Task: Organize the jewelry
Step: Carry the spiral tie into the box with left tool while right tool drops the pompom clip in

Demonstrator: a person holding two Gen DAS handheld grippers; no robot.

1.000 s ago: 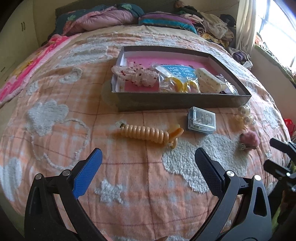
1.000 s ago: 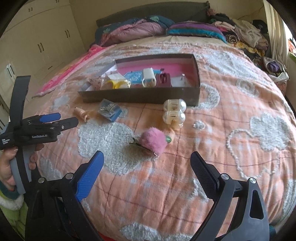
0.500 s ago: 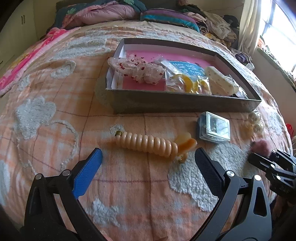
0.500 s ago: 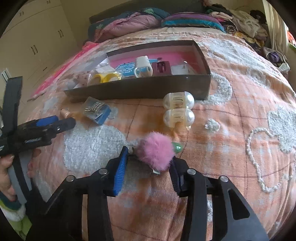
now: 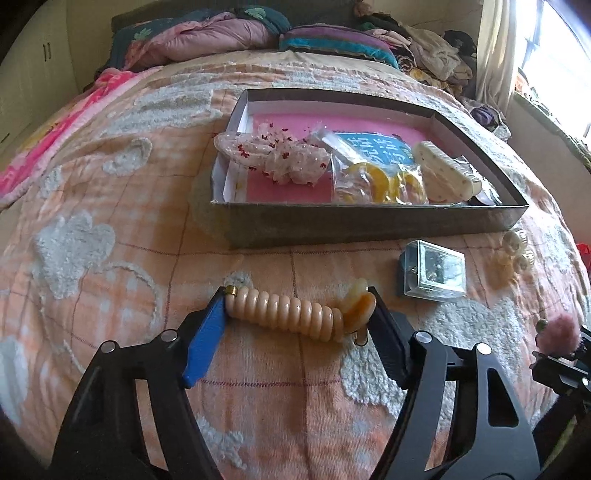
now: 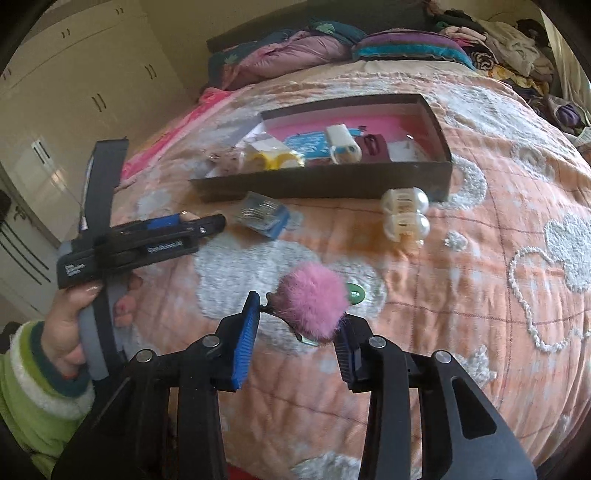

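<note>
My left gripper (image 5: 297, 314) is shut on a peach beaded bracelet (image 5: 295, 310) lying on the orange bedspread, one finger at each end. My right gripper (image 6: 299, 321) is shut on a pink pompom hair clip (image 6: 314, 301), also seen at the right edge of the left wrist view (image 5: 557, 332). The grey box with a pink floor (image 5: 332, 229) sits further back and holds a lace scrunchie (image 5: 284, 158), yellow rings in a bag (image 5: 373, 184) and a white clip (image 5: 443, 173). The left gripper also shows in the right wrist view (image 6: 218, 221).
A small clear case of pins (image 5: 432, 269) and two pearl claw clips (image 6: 406, 214) lie on the bedspread in front of the box. Folded bedding and clothes (image 5: 258, 33) are piled at the bed's far end. Cupboards (image 6: 74, 74) stand to the left.
Both grippers moved forward and down and closed: the left onto the beaded bracelet, the right onto the pink pompom clip, which now sits slightly lifted.
</note>
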